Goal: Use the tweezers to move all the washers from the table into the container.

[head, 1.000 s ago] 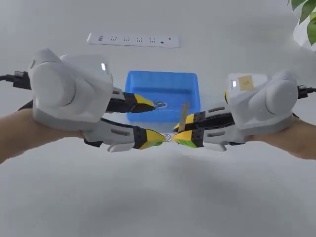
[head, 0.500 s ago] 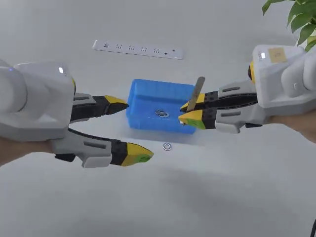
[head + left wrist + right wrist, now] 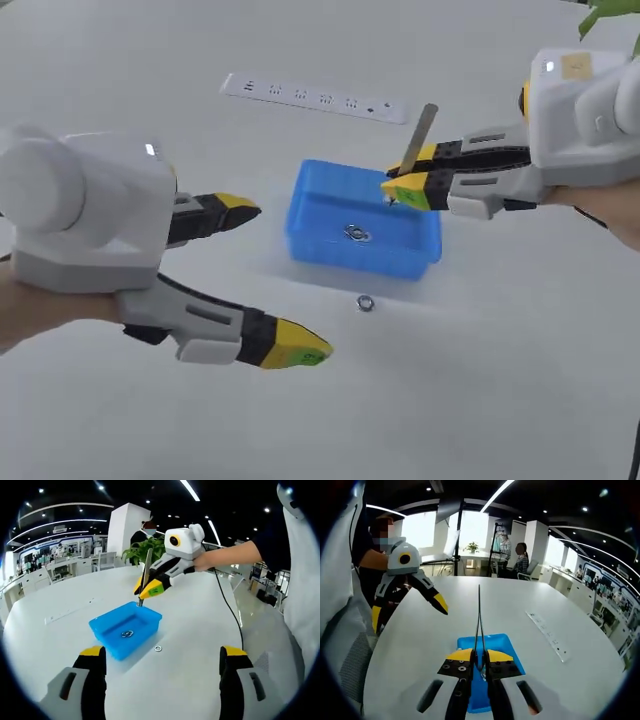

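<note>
Now the small silver washer [image 3: 365, 302] lies lower left of the thin metal tweezers [image 3: 420, 135] — right gripper [image 3: 393, 190] clamps them, left gripper [image 3: 280, 282] gapes.

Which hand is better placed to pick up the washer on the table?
Right, likely: the right tool is shut on the tweezers, over the container beside the washer; the left tool is open, empty.

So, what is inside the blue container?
Metal washers lie near the middle of the floor of the blue container; their number is unclear. The right gripper and its tweezers cover the far right corner.
</note>
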`<move>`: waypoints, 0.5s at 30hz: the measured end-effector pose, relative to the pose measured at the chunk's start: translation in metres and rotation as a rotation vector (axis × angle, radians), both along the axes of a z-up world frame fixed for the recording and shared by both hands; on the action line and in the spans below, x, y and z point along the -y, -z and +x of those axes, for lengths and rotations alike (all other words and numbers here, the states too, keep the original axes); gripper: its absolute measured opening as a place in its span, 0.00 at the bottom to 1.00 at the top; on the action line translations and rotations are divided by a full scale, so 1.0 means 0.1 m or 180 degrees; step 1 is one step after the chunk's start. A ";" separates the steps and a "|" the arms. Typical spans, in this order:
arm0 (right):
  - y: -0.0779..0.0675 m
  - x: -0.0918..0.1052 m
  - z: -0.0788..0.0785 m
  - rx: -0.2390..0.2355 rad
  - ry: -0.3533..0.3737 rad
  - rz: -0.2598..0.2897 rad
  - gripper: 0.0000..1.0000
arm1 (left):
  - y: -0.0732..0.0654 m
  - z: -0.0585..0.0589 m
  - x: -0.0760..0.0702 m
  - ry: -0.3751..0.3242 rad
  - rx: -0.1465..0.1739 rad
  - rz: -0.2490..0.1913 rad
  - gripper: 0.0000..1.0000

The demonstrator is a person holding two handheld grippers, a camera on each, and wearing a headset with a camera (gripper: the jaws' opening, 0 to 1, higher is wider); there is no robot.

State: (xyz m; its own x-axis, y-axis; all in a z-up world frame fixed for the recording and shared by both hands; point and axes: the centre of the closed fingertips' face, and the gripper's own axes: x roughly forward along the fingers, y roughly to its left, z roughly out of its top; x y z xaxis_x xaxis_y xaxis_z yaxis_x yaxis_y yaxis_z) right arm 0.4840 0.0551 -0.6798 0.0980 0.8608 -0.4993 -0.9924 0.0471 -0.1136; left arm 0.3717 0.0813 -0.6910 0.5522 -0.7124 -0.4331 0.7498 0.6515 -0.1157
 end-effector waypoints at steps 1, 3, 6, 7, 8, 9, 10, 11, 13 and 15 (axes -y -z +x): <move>0.06 -0.01 0.05 0.0001 0.0031 -0.0018 0.09 | 0.01 0.00 -0.02 -0.0009 -0.0006 0.0018 0.99; 0.15 -0.04 0.13 -0.0061 0.0106 -0.0007 0.09 | 0.02 -0.02 -0.06 -0.0028 -0.0022 0.0031 0.99; 0.31 -0.08 0.21 -0.0137 0.0198 -0.0043 0.09 | 0.01 -0.05 -0.13 -0.0067 -0.0012 0.0033 0.99; 0.35 -0.09 0.22 -0.0148 0.0213 -0.0041 0.09 | 0.01 -0.06 -0.14 -0.0075 -0.0010 0.0035 0.99; 0.41 -0.11 0.22 -0.0210 0.0253 -0.0038 0.09 | 0.01 -0.07 -0.16 -0.0089 -0.0020 0.0038 0.99; 0.45 -0.11 0.23 -0.0224 0.0279 -0.0044 0.09 | 0.02 -0.07 -0.18 -0.0099 -0.0028 0.0042 0.99; 0.50 -0.12 0.25 -0.0296 0.0351 -0.0043 0.09 | 0.02 -0.09 -0.20 -0.0114 -0.0034 0.0053 0.99; 0.52 -0.13 0.24 -0.0333 0.0363 -0.0025 0.09 | 0.02 -0.09 -0.22 -0.0123 -0.0036 0.0056 0.99; 0.58 -0.15 0.25 -0.0333 0.0402 -0.0034 0.09 | 0.01 -0.11 -0.23 -0.0137 -0.0052 0.0027 0.99; 0.62 -0.17 0.24 -0.0357 0.0412 -0.0050 0.10 | 0.01 -0.13 -0.24 -0.0134 -0.0045 0.0020 0.99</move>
